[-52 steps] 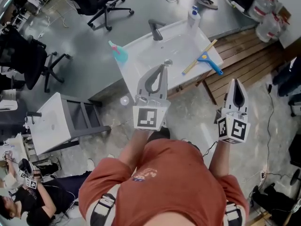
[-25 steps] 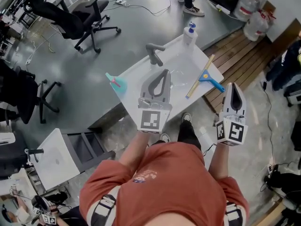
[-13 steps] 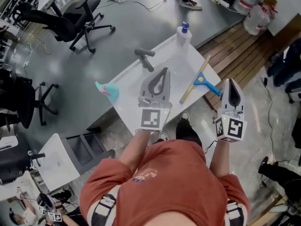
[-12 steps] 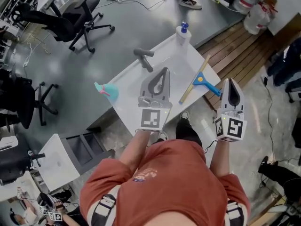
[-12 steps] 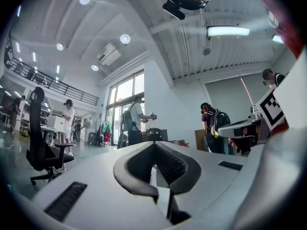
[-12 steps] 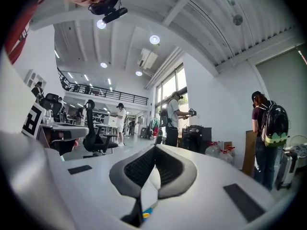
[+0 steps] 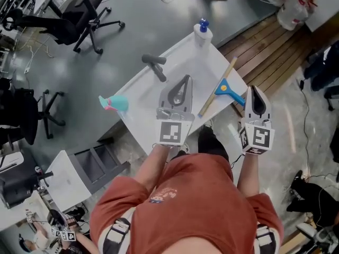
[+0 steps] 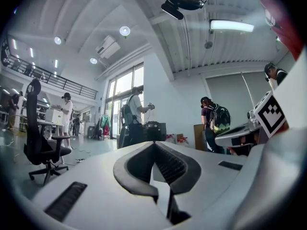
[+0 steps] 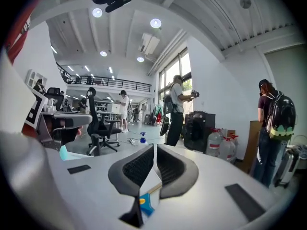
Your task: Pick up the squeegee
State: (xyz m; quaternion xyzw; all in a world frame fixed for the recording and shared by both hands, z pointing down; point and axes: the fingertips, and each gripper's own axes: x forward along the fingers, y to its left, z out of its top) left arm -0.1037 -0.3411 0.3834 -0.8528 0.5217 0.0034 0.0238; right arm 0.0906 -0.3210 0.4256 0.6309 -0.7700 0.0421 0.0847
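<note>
Squeegee (image 7: 228, 91), with a blue head and a long pale stick, lies slantwise on the white worktop (image 7: 180, 57) close to its right edge. The right gripper (image 7: 255, 90) hangs off that edge just beside the blue head, not touching it. In the right gripper view the fingers (image 9: 169, 169) of the right gripper (image 9: 155, 147) stand a narrow crack apart. They have just been opening and nothing sits between them. A scrap of the squeegee's blue (image 9: 146, 204) shows low down behind the slit.

The left gripper (image 7: 185, 79) is held over the middle of the worktop, well apart from the squeegee. Its fingers (image 8: 178, 169) are clenched tip to tip on nothing, as the left gripper (image 8: 154, 144) shows in its own view.

A white spray bottle (image 7: 201, 32) with a blue top stands at the far corner. A grey handled tool (image 7: 154, 66) lies near the left edge, and a teal thing (image 7: 114, 102) sits at the left corner. Black office chairs (image 7: 79, 12) stand on the grey floor beyond.
</note>
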